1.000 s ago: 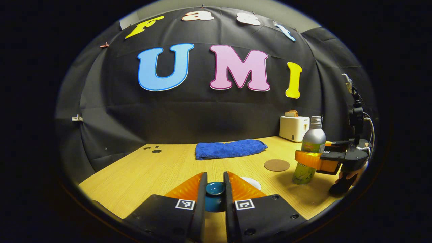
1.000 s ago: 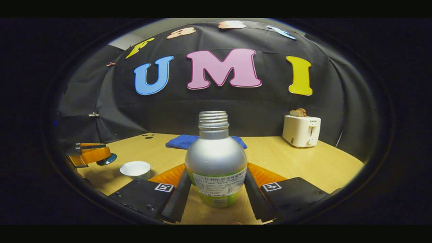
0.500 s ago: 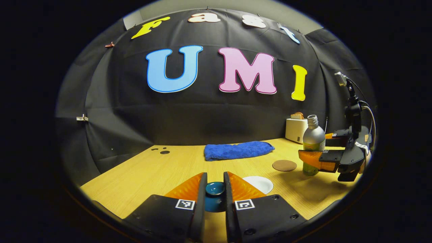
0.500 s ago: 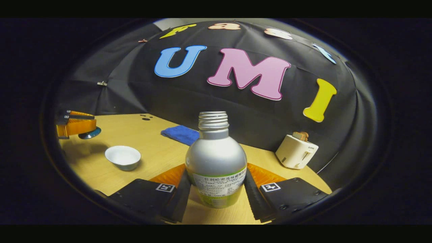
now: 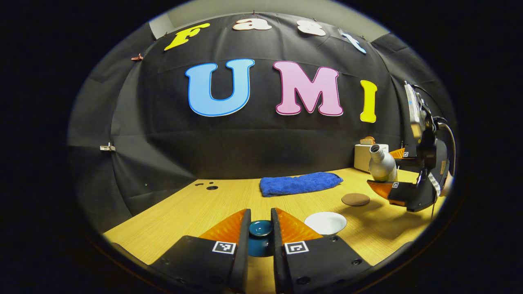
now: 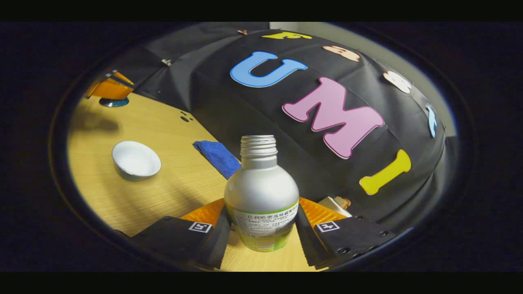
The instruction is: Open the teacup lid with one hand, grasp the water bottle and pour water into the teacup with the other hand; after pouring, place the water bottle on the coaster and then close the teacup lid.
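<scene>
So the left gripper [image 5: 260, 228] has its two fingers pinched on the knob of the teacup lid [image 5: 260, 234], a dark teal one, and it's holding the lid up off the wooden table [image 5: 192, 208]. Just ahead of it and a bit to its right is the teacup [image 5: 325, 223], a white bowl-shaped cup sitting open on the table. Past the cup, further right, there's the round brown coaster [image 5: 355, 199] lying flat with nothing on it. A folded blue towel [image 5: 300, 183] sits further back near the booth wall, and a white toaster [image 5: 361, 155] is way off in the far right corner, partly hidden behind the bottle.

The right gripper [image 6: 261, 222] has both fingers clamped on the lower body of the water bottle [image 6: 261, 192], silver with a green band and a label, no cap on its threaded neck. In the left gripper view you can see the bottle [image 5: 381, 164] held up in the air above the table to the right of the coaster, tilted so the open mouth leans toward the cup side. From the right gripper view, the teacup [image 6: 136, 160] is off to the left and ahead of the bottle, well apart from it. I can't see any water coming out.
</scene>
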{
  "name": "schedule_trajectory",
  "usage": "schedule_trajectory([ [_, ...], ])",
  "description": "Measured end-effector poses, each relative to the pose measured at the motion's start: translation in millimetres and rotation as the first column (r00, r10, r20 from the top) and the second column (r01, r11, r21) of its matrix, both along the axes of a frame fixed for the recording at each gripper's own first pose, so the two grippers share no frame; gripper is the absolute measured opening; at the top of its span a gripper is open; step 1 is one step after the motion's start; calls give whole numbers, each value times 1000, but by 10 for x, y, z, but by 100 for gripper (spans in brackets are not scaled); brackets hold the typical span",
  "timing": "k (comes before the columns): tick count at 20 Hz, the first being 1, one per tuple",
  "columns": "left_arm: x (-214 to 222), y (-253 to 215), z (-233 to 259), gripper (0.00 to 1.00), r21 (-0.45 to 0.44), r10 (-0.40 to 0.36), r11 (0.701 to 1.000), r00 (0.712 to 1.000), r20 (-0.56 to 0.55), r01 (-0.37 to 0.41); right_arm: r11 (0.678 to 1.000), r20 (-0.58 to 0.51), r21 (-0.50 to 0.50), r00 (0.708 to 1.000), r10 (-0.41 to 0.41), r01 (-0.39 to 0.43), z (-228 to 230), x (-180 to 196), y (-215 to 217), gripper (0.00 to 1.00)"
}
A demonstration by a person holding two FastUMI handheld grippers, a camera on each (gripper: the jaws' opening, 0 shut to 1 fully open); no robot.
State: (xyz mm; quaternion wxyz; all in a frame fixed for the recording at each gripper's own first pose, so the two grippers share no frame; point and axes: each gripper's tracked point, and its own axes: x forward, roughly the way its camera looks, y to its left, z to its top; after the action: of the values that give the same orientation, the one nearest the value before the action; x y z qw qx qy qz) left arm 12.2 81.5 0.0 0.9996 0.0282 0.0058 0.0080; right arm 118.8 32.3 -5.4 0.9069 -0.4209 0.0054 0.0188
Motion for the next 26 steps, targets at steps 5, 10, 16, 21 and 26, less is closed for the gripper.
schedule_trajectory([
  [5,-37,98,-2,29,-25,9,1000,1000,7,-9,983,13,-174,998,54,-51,-76,69,214,77],
  [10,-65,108,-111,29,-89,-18,996,1000,-15,17,953,-19,-286,995,97,-98,-175,139,392,73],
  [16,-100,286,-117,29,-116,-7,993,1000,-19,5,902,-41,-410,991,131,-136,-344,205,562,73],
  [21,-116,362,-86,29,-106,-5,994,1000,-12,3,836,-33,-531,989,147,-142,-436,264,593,77],
  [26,-89,346,-166,29,-125,-20,992,999,-30,16,770,-6,-624,985,171,-137,-447,255,663,77],
])
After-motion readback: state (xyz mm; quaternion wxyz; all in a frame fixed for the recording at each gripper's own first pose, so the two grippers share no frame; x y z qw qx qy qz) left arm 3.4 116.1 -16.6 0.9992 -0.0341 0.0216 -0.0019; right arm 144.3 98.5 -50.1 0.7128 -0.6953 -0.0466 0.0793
